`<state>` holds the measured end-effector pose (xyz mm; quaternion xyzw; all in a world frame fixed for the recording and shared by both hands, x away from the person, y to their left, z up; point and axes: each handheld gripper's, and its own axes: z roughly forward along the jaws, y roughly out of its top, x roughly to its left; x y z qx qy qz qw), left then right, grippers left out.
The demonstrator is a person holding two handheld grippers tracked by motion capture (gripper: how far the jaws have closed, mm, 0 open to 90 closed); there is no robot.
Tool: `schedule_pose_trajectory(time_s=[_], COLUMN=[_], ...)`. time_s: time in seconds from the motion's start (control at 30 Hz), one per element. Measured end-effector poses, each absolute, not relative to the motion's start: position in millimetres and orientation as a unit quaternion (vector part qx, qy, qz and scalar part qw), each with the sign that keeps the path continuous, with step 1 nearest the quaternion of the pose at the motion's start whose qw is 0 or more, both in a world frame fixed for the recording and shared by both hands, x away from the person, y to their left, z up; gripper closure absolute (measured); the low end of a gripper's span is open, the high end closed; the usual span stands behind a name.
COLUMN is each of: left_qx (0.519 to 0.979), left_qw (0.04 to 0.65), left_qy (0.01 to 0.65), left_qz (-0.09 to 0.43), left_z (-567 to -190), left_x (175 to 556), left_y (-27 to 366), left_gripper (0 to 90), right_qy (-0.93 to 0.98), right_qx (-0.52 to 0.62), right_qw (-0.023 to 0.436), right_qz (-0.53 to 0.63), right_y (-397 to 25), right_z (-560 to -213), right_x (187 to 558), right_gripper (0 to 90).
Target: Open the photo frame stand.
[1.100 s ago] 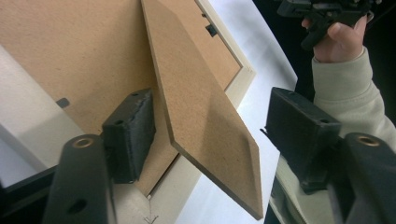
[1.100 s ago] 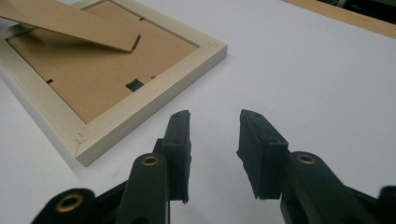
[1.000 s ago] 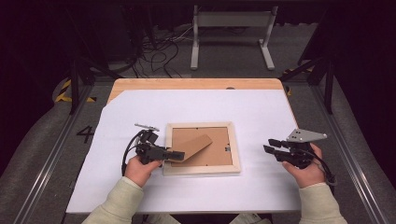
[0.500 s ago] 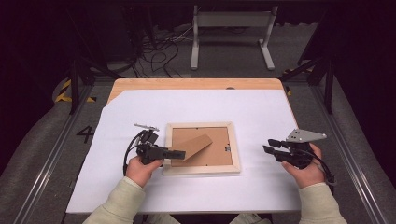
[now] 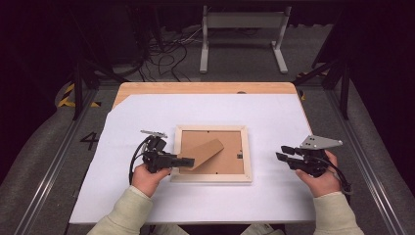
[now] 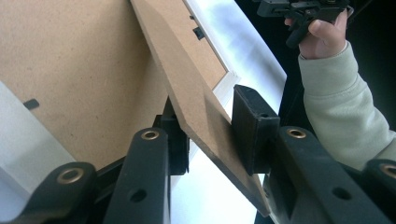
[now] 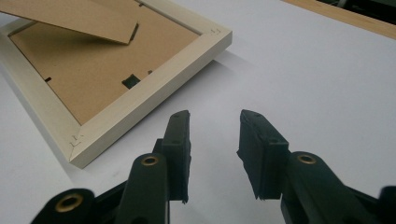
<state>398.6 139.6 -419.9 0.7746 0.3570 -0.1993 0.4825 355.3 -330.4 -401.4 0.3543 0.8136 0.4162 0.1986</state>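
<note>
While the left gripper holds the picture frame's easel stand between its jaws, the stand is lifted at an angle off the fibreboard backing. The jaws close on the stand's free tip, near the frame's left rail. The picture frame lies face down at mid-worktop on the white sheet. The right gripper hovers just right of the frame, jaws moderately apart and holding nothing, low over the sheet.

Risk, as judged: the stand looks like thin board hinged at the backing; pulling it too far or twisting could crease or tear the hinge. With nothing pinning the frame, a pull could also drag or tip it. Farther off, the wooden worktop edge shows beyond the sheet.
</note>
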Motion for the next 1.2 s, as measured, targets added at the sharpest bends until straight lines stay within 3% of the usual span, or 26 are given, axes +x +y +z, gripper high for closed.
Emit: schedule_pose_trajectory(time_s=[0.77, 1.2], left_qx=[0.778, 0.784], left_qw=[0.503, 0.508], left_qy=[0.321, 0.305], left_qz=[-0.199, -0.184], left_z=[-404, -398], left_x=[389, 385], left_y=[139, 138], left_gripper=[87.5, 87.8], right_qy=[0.809, 0.809], right_qx=[0.355, 0.342], right_qw=[0.2, 0.171], right_qz=[0.423, 0.447], right_y=[-333, -325], right_z=[-396, -382], right_x=[353, 346], right_gripper=[62.9, 63.1])
